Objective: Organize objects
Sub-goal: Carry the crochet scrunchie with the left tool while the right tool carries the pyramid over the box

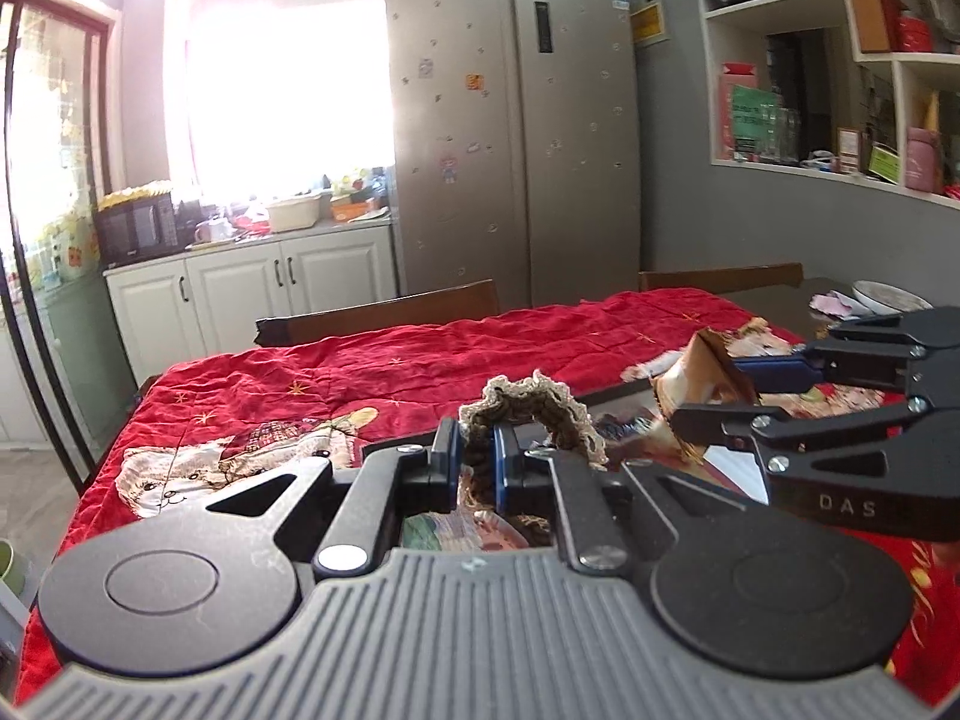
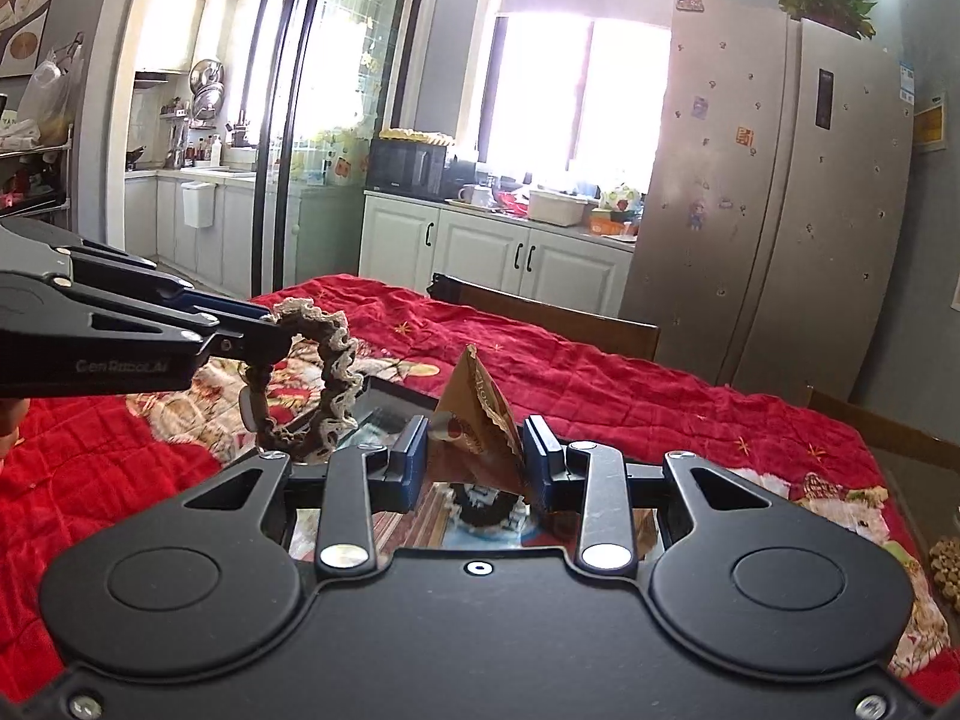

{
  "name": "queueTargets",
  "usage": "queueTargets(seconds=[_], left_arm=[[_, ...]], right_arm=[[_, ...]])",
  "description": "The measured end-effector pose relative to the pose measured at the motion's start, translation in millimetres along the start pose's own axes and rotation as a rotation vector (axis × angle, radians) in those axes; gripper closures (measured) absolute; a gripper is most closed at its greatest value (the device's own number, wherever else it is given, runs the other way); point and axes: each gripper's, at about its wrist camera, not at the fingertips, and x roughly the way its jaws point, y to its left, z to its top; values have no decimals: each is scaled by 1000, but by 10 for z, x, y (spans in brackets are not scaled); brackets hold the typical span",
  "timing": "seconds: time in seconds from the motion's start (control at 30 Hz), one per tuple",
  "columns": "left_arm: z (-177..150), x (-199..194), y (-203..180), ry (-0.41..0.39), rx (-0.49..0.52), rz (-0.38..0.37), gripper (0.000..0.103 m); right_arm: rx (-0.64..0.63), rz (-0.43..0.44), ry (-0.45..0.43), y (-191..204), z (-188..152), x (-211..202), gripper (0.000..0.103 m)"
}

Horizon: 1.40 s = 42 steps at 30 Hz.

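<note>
"GenRobotAI" on left claw (image 2: 273, 324); "DAS" on right claw (image 1: 708, 384).

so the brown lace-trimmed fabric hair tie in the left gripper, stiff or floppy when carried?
Probably floppy: the brown lace-trimmed fabric hair tie droops in a loose loop below the left gripper, pinched at one spot only. Likely light, since that small pinch holds it clear of the red quilted cloth. Ruffled fabric looks unlikely to slip.

Each fisheye camera sits just behind its own gripper's fingers, looking forward and slightly down across the red quilt (image 1: 420, 354) toward the far edge and the refrigerator (image 2: 780, 210). The left wrist view catches the right gripper (image 1: 720, 396) at its right; the right wrist view catches the left gripper (image 2: 264, 324) at its left.
</note>
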Motion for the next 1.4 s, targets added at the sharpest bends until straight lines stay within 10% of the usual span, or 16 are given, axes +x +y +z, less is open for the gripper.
queueTargets(seconds=[0.63, 1.4], left_arm=[[-5, 990, 209, 109, -108, 81, 89], [-270, 1313, 291, 206, -130, 52, 88]], right_arm=[[98, 43, 100, -105, -96, 1046, 70], [97, 113, 169, -26, -357, 1508, 70]])
